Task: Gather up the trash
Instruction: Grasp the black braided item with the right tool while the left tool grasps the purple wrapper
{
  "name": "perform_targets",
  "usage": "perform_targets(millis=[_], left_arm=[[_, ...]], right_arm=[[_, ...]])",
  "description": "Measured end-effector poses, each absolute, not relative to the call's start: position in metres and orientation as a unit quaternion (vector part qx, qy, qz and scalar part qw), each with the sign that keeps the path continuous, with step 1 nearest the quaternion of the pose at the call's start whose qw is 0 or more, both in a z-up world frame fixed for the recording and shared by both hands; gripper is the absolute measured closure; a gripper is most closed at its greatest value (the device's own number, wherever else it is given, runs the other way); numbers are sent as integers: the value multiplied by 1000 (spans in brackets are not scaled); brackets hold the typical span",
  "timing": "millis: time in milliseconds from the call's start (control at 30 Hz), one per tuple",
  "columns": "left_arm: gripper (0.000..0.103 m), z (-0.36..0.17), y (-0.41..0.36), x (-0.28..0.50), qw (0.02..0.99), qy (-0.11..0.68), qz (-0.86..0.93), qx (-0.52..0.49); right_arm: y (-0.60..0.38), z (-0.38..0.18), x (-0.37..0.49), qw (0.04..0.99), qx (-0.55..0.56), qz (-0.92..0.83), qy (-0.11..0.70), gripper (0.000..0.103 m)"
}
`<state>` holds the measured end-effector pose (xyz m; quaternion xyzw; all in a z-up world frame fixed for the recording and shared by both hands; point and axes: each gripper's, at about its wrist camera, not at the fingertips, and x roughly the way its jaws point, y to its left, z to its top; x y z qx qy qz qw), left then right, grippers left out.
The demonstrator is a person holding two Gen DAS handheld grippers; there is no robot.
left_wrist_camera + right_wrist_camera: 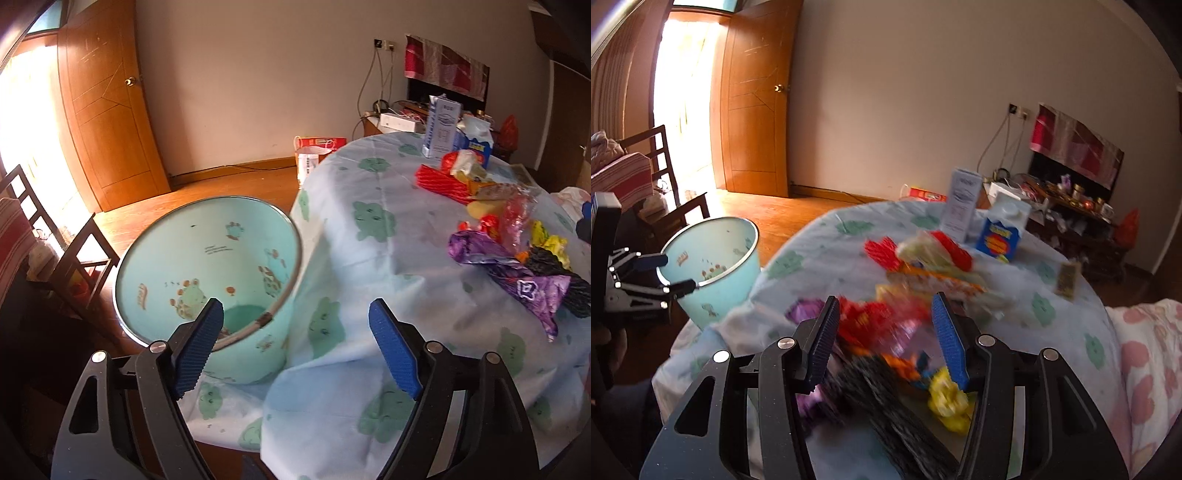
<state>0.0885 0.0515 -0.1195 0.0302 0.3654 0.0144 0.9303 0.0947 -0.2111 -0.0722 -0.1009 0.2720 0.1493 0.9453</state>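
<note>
So from the left wrist cam, the left tongs [295, 321] are spread wide with nothing between the blue pads, hanging right over the tabletop's [391, 229] near-left edge where the green-blob tablecloth drapes down. The pale teal bin [207, 266] sits just ahead and to the left of the left pad, its metal rim tucked up against the cloth edge, mouth facing the camera; there's something dark at the bottom but I can't make it out. Ahead and right of the tongs there's a decent stretch of bare cloth before you hit the trash: a purple wrapper [509, 273] closest, a black crinkly piece [565, 284] touching it on the right, then yellow, red and clear wrappers trailing back toward the red packet [443, 182] and the two cartons [458, 129] near the far edge. Left of the bin it's open wood floor up to the door. Right wrist cam is blurry, so take this loosely: the right tongs [886, 328] are open too, parked low right on top of the trash heap [886, 325], with the black piece [886, 413] and a yellow crumple [947, 400] between and just below the pads, not clamped as far as I can tell. Far left of them, the other tongs [674, 271] straddle the bin's [716, 266] rim, one finger inside, one outside. Off to the right edge there's pink flowered fabric [1145, 369].
</note>
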Motion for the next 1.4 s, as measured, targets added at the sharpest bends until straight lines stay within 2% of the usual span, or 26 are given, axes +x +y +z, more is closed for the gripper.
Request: perform_targets(millis=[133,267,333,400,467,733,967,1200,1267,1333,1367,1400], left_arm=[[16,-122,15,83,928,368,-9,50],[16,-124,-13,78,926,370,-29,69],[16,-121,-20,78,926,368,-34,71],[16,-115,-23,78,928,365,-35,68],[16,-107,-26,77,931,358,-38,61],[11,-84,-67,78,938,334,-76,52],[8,-97,-117,86,929,344,-104,85],[9,-121,-114,99,913,380,-113,94],[24,-126,-109,98,907,390,-131,94],[33,-130,-100,99,902,399,-140,82],[43,-131,-96,99,900,403,-148,76],[49,-132,-94,99,899,405,-152,74]], right_arm=[[-241,-101,63,941,-88,149,292,51],[-246,-128,63,932,-88,155,314,52],[-246,-135,68,929,-80,162,323,65],[-245,-135,69,928,-76,177,320,84],[-245,-128,65,930,-68,186,309,89],[-293,-83,48,958,-12,132,254,89],[-335,-106,46,959,19,74,272,89],[-327,-114,44,959,5,88,268,89],[-322,-117,44,958,2,93,272,89],[-319,-118,44,958,-3,95,272,89],[-317,-117,43,958,-7,96,271,89],[-315,-117,43,958,-9,97,270,89]])
